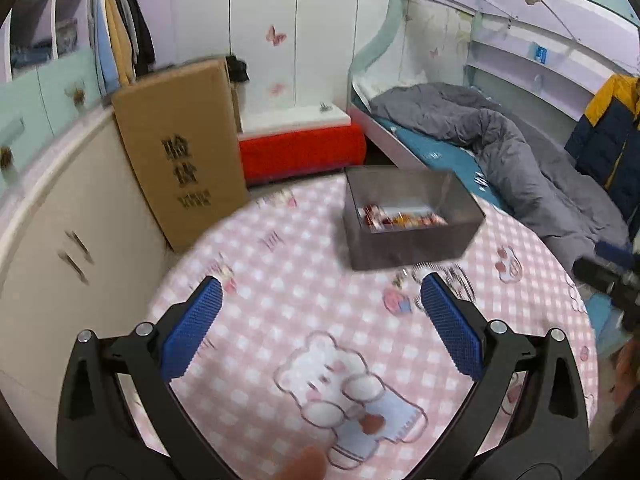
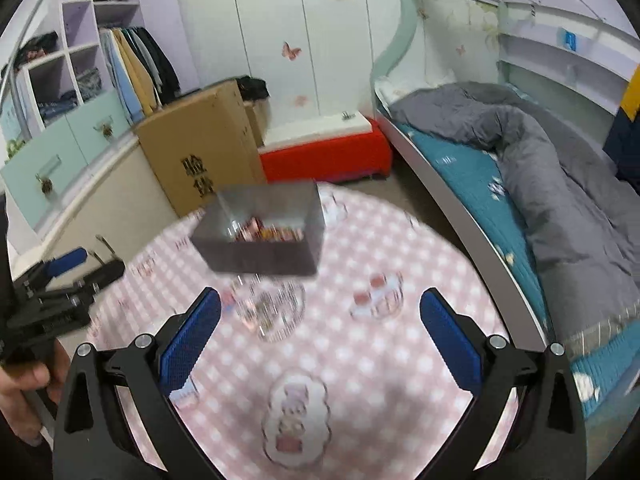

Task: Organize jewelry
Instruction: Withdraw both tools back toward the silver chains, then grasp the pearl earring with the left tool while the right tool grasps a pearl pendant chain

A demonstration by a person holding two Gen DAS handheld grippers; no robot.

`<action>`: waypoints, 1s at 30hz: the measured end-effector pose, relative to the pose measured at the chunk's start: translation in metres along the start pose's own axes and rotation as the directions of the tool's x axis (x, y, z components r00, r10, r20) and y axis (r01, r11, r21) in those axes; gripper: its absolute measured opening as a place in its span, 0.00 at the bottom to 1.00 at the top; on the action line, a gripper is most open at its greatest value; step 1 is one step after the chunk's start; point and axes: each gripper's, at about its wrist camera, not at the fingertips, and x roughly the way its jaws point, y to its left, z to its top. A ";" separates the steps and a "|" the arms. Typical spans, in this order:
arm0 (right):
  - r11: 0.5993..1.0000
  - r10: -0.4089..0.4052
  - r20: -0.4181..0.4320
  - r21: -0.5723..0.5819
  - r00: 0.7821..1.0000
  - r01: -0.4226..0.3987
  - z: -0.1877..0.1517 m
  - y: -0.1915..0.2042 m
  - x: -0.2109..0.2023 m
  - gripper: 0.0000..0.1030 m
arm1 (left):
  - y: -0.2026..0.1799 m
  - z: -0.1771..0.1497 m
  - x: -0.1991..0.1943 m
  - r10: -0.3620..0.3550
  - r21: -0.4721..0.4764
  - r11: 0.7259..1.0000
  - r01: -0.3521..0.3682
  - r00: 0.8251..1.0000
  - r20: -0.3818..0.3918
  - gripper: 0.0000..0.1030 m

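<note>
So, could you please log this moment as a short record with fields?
surface: round table with pink checked cloth
container: grey box, open top, colourful items inside, too blurred to name
loose jewelry: blurred pile on the cloth, just in front of the box
left tool: open, empty, above table
right tool: open, empty, above table

Butterfly-stickered wardrobe (image 2: 304, 40), rumpled bed (image 2: 540, 168)

Right tongs (image 2: 320, 312) spread wide, empty, above pink checked tablecloth (image 2: 400, 360); blurred jewelry (image 2: 270, 308) near grey box (image 2: 260, 256)
</note>
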 end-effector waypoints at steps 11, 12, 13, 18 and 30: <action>0.999 0.043 -0.062 0.026 0.997 -0.041 -0.036 -0.005 0.014 0.94 | -0.032 -0.007 0.063 0.014 0.075 0.997 -0.007 0.996 -0.086 0.94; 0.999 0.046 -0.065 0.026 0.997 -0.044 -0.037 -0.006 0.015 0.94 | -0.035 -0.006 0.070 0.015 0.077 0.997 -0.008 0.996 -0.091 0.94; 0.999 0.043 -0.068 0.024 0.997 -0.042 -0.038 -0.006 0.015 0.94 | -0.037 -0.005 0.077 0.012 0.078 0.997 -0.005 0.995 -0.097 0.94; 0.999 0.045 -0.098 0.006 0.994 -0.044 -0.040 -0.004 0.022 0.94 | -0.051 -0.007 0.108 0.007 0.098 0.995 0.007 0.989 -0.150 0.92; 0.996 0.082 -0.126 -0.030 0.989 -0.086 -0.040 0.005 0.035 0.94 | -0.054 -0.005 0.128 -0.099 0.020 0.994 0.105 0.975 -0.199 0.13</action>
